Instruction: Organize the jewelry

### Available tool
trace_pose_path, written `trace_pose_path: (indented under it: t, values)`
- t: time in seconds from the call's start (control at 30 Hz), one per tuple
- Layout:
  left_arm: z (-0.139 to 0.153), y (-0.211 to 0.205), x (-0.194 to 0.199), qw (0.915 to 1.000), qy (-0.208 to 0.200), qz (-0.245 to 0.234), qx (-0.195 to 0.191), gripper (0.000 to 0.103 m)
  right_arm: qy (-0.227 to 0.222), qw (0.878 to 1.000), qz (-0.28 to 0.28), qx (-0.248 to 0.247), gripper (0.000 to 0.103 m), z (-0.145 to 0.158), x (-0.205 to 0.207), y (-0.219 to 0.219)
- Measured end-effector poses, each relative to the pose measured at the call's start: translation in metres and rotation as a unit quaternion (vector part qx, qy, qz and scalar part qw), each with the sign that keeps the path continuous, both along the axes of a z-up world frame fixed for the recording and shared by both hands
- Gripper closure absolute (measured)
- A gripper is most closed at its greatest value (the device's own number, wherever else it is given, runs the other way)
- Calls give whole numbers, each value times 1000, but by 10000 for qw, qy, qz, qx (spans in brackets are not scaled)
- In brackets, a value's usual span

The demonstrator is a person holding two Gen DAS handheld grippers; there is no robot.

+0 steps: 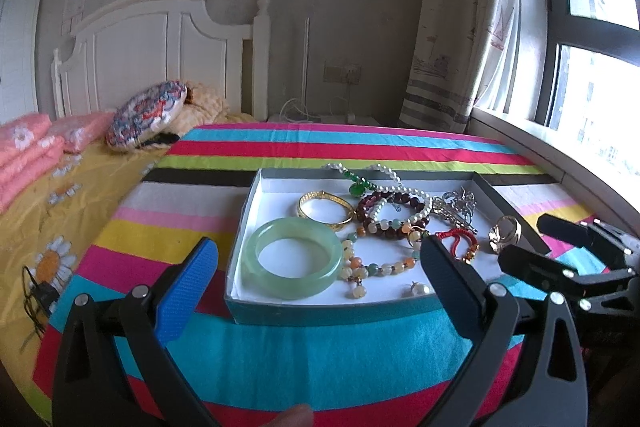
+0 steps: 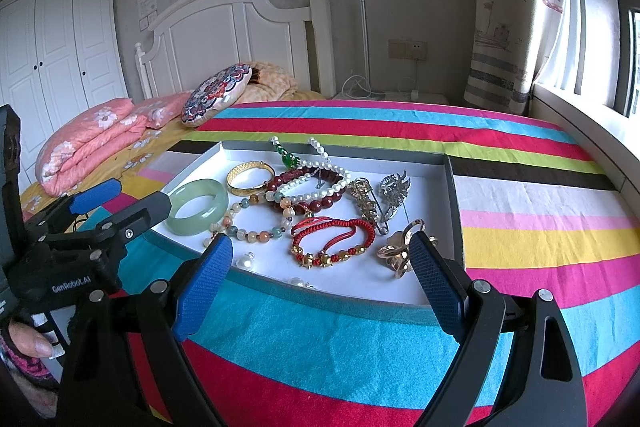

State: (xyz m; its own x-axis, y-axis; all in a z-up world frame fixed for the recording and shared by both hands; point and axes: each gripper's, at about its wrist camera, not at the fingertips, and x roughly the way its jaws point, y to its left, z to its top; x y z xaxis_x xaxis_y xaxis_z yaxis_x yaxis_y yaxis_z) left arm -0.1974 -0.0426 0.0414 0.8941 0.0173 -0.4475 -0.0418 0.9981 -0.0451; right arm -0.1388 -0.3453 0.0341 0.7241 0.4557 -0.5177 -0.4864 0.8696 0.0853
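A shallow box (image 1: 320, 311) (image 2: 340, 301) with a white floor lies on the striped cloth and holds the jewelry. In it are a pale green jade bangle (image 1: 292, 263) (image 2: 197, 207), a gold bangle (image 1: 326, 213) (image 2: 250, 178), a dark red bead bracelet (image 1: 400, 231) (image 2: 316, 205), a pearl strand (image 1: 404, 195) (image 2: 316, 187), a red cord bracelet (image 1: 460, 241) (image 2: 332, 243), silver brooches (image 1: 456, 207) (image 2: 394, 191) and a gold ring (image 1: 506, 233) (image 2: 400, 251). My left gripper (image 1: 324, 285) (image 2: 124, 199) hovers open before the box's near edge. My right gripper (image 2: 324, 281) (image 1: 540, 243) is open too, empty, at the box's near right corner.
The striped cloth (image 1: 320, 355) (image 2: 520, 187) covers the bed. Pink folded bedding (image 2: 92, 143) and a patterned cushion (image 2: 216, 95) lie toward the white headboard (image 2: 240, 39). A window sill (image 2: 592, 131) runs along the right. A person's thumb (image 2: 32, 341) shows on the left gripper's handle.
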Motion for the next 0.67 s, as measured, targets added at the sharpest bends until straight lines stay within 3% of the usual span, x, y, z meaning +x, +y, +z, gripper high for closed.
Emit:
trace_pose_path:
  t: [0.2,0.33,0.43,0.53,0.6,0.67]
  values:
    - [-5,-20,-8,9950,57,399,910,3,-13,10000,-22,19,17,0,-1,-2]
    - [-4,-24,-12,9958,69,359,838,3,88,9999,-63,-51,17,0,-1,-2]
    - [-2,-30,-12,9948,233,306,948,3,453,9985,-160,-272,17,-3,-3,-6]
    - [-5,-27,-1,9913,1033,50,820,3,987,9929,-138,-651,17,-11,-9,-7]
    - [-14,-16,7,9822,1795,98,551,3,1302,9861,-161,-1016,17,-22,-10,-6]
    - [-25,-2,11,9752,2182,263,249,3,1644,9812,-116,-1005,17,-31,-6,-7]
